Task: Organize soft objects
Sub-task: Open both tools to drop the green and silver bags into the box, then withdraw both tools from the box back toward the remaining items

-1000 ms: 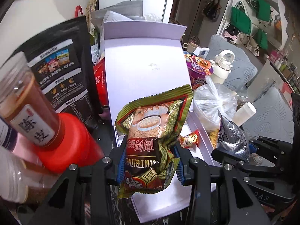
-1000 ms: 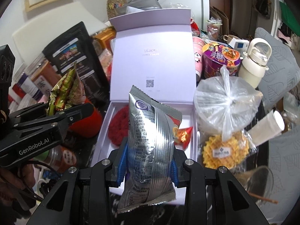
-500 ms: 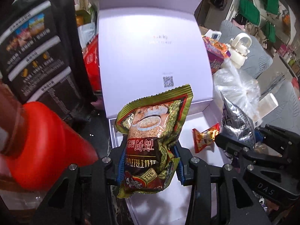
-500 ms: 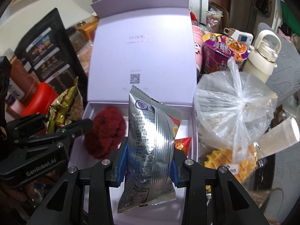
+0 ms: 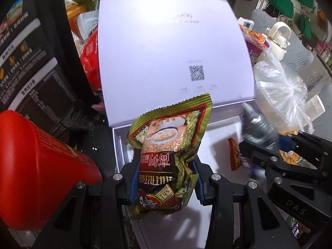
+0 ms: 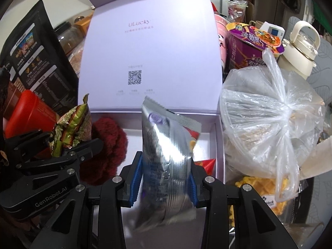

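Observation:
My left gripper (image 5: 165,181) is shut on a green and brown snack packet (image 5: 166,145) and holds it over the open lilac box (image 5: 172,49). My right gripper (image 6: 166,178) holds a silver snack packet (image 6: 166,155), tilted and blurred, over the same box (image 6: 151,62). A dark red fuzzy ball (image 6: 110,145) and a small red sachet (image 6: 207,164) lie inside the box. The sachet also shows in the left wrist view (image 5: 234,155). The right gripper shows at the right of the left wrist view, the left gripper at the left of the right wrist view.
A red-lidded jar (image 5: 41,176) and a black pouch (image 5: 31,66) stand left of the box. A knotted clear plastic bag (image 6: 269,120), a purple noodle cup (image 6: 249,43), a cream bottle (image 6: 298,45) and yellow waffle snacks (image 6: 259,188) crowd the right side.
Both grippers have moved forward and down, closer over the box. The silver packet has tilted in the right gripper and looks motion-blurred.

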